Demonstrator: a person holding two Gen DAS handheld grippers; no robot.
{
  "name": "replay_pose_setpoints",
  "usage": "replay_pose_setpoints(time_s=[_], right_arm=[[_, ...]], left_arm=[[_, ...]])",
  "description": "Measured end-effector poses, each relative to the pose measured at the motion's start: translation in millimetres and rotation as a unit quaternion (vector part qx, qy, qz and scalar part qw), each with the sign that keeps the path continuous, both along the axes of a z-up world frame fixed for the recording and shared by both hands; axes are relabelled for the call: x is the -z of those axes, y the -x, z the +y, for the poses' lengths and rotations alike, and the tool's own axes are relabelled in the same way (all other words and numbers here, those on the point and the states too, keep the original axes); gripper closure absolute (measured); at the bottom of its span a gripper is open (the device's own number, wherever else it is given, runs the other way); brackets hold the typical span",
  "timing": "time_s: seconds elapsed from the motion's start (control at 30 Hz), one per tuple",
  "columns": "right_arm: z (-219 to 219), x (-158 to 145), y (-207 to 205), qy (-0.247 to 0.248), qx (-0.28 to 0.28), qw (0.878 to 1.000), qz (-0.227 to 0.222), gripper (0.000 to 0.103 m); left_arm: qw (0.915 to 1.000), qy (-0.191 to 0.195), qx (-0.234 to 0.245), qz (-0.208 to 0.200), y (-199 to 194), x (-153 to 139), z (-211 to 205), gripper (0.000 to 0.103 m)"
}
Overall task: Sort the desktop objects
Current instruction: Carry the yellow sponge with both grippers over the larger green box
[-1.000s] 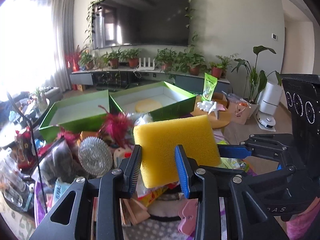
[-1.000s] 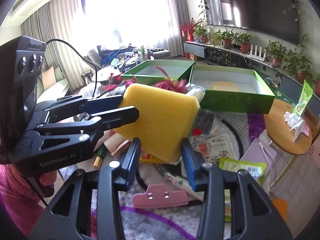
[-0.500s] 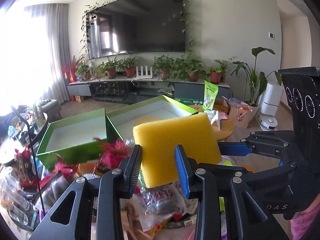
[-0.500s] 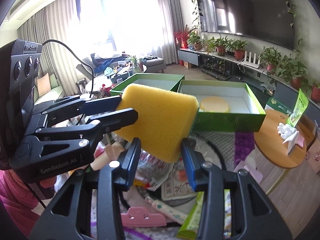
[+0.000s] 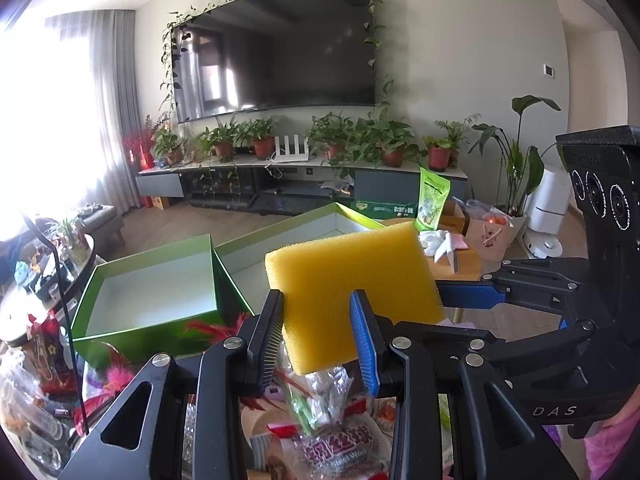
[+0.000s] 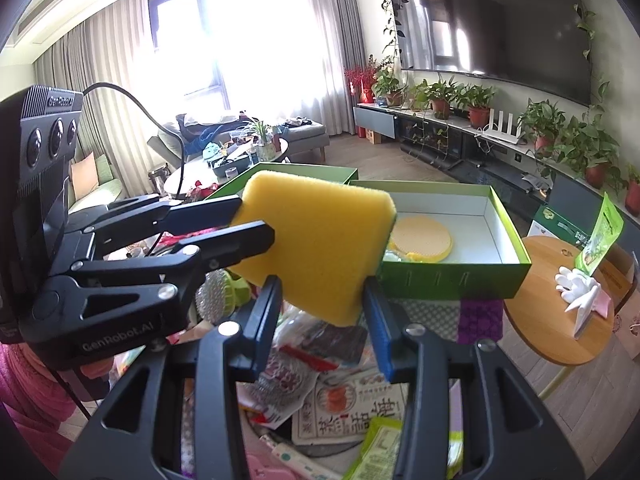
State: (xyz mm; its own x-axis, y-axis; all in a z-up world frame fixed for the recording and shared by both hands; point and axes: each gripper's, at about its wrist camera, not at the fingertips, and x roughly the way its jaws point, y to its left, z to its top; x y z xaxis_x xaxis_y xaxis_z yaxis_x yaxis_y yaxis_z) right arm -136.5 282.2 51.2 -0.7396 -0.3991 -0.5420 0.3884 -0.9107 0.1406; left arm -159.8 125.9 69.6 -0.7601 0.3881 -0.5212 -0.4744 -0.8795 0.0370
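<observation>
A yellow sponge [image 5: 352, 284] hangs in the air above the cluttered table, gripped from two sides. My left gripper [image 5: 318, 308] is shut on its lower corner. My right gripper [image 6: 324, 300] is shut on the opposite lower edge of the same sponge [image 6: 316, 248]. In the left wrist view the right gripper's blue pad [image 5: 468, 295] meets the sponge's right edge. Just beyond stand two open green boxes: the left box [image 5: 152, 280] looks empty, the right box [image 6: 452, 280] holds a round yellow pad [image 6: 420, 236].
Packets and wrappers [image 6: 348, 392] lie piled under the grippers, with a steel scrubber [image 6: 212, 296] and red feathers [image 5: 112, 376] among them. A round wooden side table [image 6: 536, 320] at the right bears a white holder and a green pouch [image 6: 604, 236].
Both grippers have carried the sponge forward and slightly upward toward the green boxes. The boxes now sit nearer and lower in both views. Both grips are unchanged.
</observation>
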Motion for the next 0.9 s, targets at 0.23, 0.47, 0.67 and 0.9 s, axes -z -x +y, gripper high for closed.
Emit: replay_pose_setpoints(time_s=[0.23, 0.47, 0.67, 0.9], right_arm=[[6.8, -0.3, 22.8, 0.009, 0.002, 1.0, -0.007, 0.06], [16.5, -5.0, 47.6, 0.01, 0.007, 1.0, -0.008, 0.06], [26.5, -4.9, 70.0, 0.015, 0.011, 1.0, -0.012, 0.06], [29.8, -1.1, 95.0, 0.016, 0.01, 1.0, -0.021, 0.06]], left_arm=[[1.0, 0.009, -0.003, 0.001, 25.9, 1.3, 11.2, 0.069], [0.9999, 0.015, 0.0, 0.008, 50.4, -0.1, 22.2, 0.069], [0.9997, 0.024, 0.002, 0.009, 73.2, -1.0, 31.5, 0.069], [0.9997, 0.023, 0.0, -0.006, 98.4, 3.3, 35.5, 0.069]])
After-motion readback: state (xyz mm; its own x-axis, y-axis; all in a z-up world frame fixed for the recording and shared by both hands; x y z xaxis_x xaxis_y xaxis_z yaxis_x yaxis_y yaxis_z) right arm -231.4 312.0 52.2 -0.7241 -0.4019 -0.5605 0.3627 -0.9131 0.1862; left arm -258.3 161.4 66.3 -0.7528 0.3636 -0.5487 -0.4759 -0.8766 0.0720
